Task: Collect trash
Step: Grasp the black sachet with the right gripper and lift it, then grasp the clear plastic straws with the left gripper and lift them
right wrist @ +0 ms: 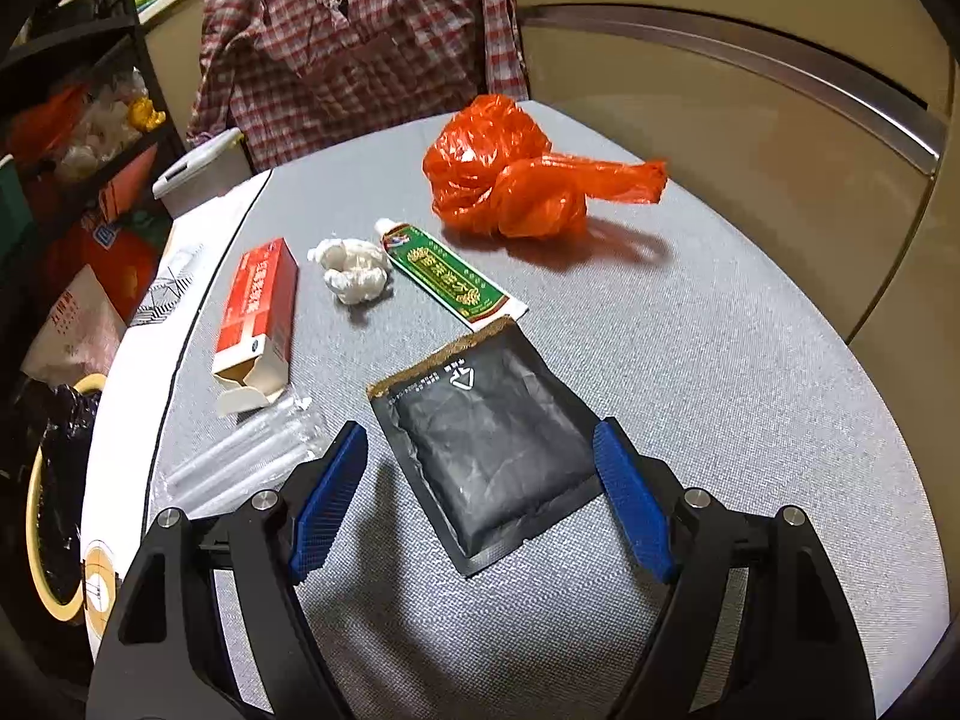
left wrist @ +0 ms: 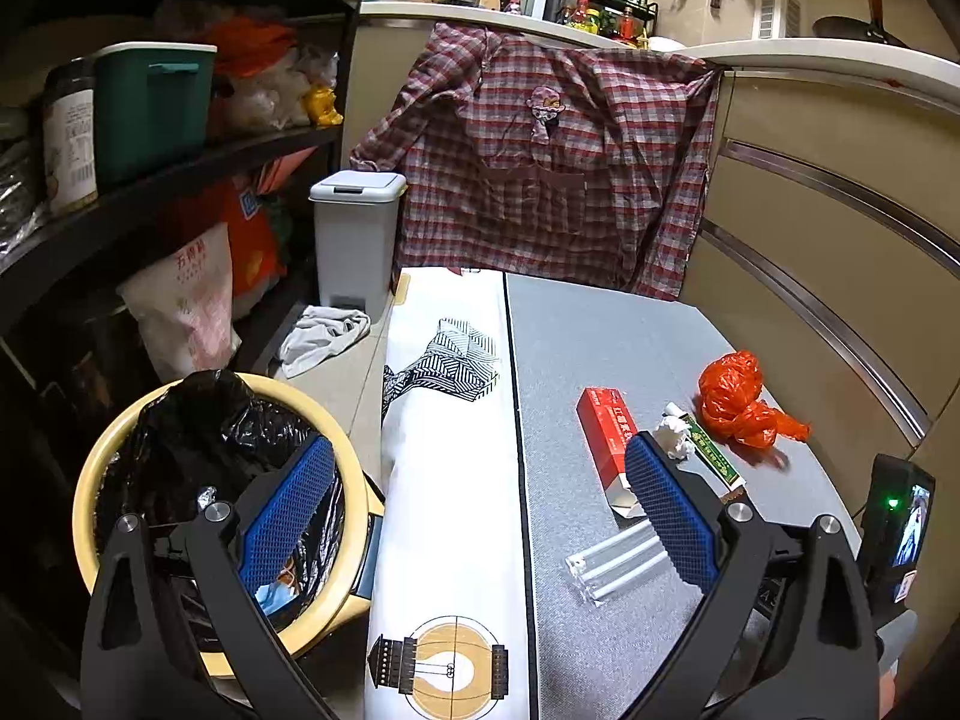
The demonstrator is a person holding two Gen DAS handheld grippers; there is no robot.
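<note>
On the grey woven tabletop [left wrist: 600,336], in the left wrist view, lie a red cardboard carton [left wrist: 606,438] with one end flap open, a crumpled white tissue wad [left wrist: 673,438], a flattened green tube [left wrist: 714,456] and a knotted, crinkly orange plastic bag [left wrist: 741,399]. Clear plastic-wrapped straws [left wrist: 618,561] rest nearer the camera. The left gripper [left wrist: 480,516] hangs with its blue ribbed pads [left wrist: 288,516] spread wide and nothing between them, one pad over the round cream bin [left wrist: 354,492] lined with a glossy black bag, beside the table's printed white cloth [left wrist: 450,420].

In the right wrist view, a flat, matte black foil pouch [right wrist: 489,450] with a torn gold edge lies on the table just past the right gripper [right wrist: 480,492], whose blue pads [right wrist: 630,498] stand wide apart on either side of it, holding nothing. Beyond sit the tube [right wrist: 450,279], tissue [right wrist: 354,270], carton [right wrist: 261,312] and orange bag [right wrist: 510,171].
</note>
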